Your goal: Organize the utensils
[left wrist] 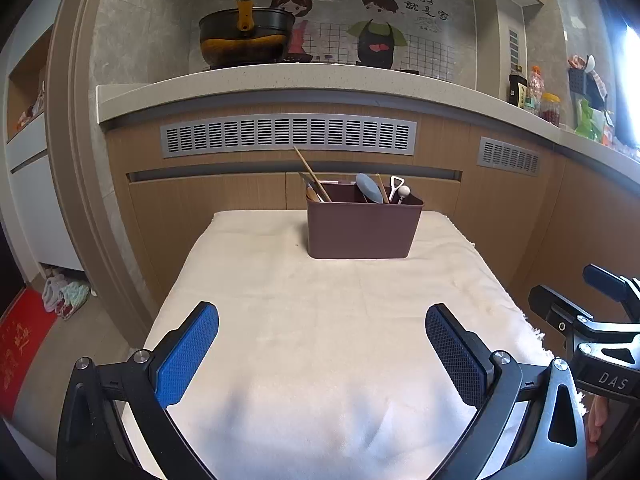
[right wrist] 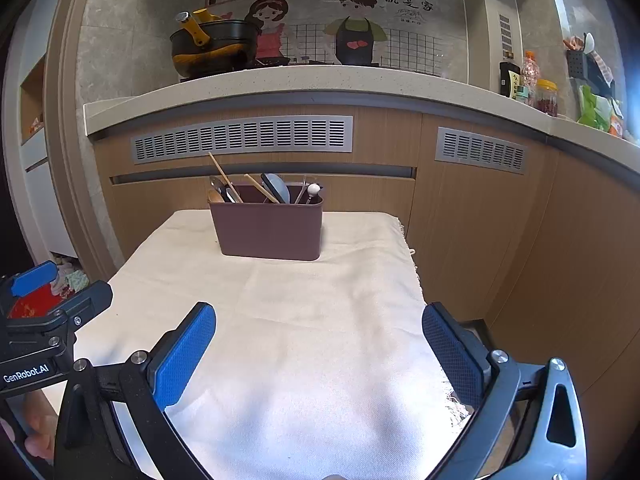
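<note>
A brown utensil caddy (left wrist: 362, 226) stands at the far end of a table covered with a cream cloth (left wrist: 320, 320). It also shows in the right wrist view (right wrist: 268, 226). Chopsticks (left wrist: 312, 174), a grey-blue spoon (left wrist: 369, 188), a white peeler (left wrist: 396, 186) and other utensils stand in its compartments. My left gripper (left wrist: 322, 322) is open and empty, low over the near part of the cloth. My right gripper (right wrist: 319, 322) is open and empty too, beside the left one, which shows at the left edge of its view (right wrist: 44, 292).
A kitchen counter (left wrist: 300, 84) with a black and yellow pan (left wrist: 246, 36) runs behind the table. Bottles and jars (left wrist: 536, 94) stand at its right. Wooden cabinet fronts with vents (left wrist: 288, 134) lie below. The cloth's fringed right edge (right wrist: 412, 256) marks the table's side.
</note>
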Tool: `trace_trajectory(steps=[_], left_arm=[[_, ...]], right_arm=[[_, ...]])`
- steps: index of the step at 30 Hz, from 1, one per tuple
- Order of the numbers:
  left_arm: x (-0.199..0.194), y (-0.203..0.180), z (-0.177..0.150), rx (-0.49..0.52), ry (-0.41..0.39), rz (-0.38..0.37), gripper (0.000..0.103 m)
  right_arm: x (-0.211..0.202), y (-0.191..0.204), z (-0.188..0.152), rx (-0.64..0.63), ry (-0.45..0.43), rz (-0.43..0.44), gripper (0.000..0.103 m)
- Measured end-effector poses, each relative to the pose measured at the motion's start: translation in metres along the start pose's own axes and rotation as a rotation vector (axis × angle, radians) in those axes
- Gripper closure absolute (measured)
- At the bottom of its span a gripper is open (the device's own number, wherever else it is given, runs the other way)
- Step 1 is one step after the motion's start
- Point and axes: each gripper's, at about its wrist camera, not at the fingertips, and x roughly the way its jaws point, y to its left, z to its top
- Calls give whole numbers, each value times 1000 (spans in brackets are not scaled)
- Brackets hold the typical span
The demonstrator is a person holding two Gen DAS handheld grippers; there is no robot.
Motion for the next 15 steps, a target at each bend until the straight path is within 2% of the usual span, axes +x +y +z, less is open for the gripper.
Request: trace_trajectory(steps=[15], left_arm=[[-4, -7, -1, 22, -2, -4, 0]], right_arm=[[-3, -2, 2, 4, -6, -3, 0]])
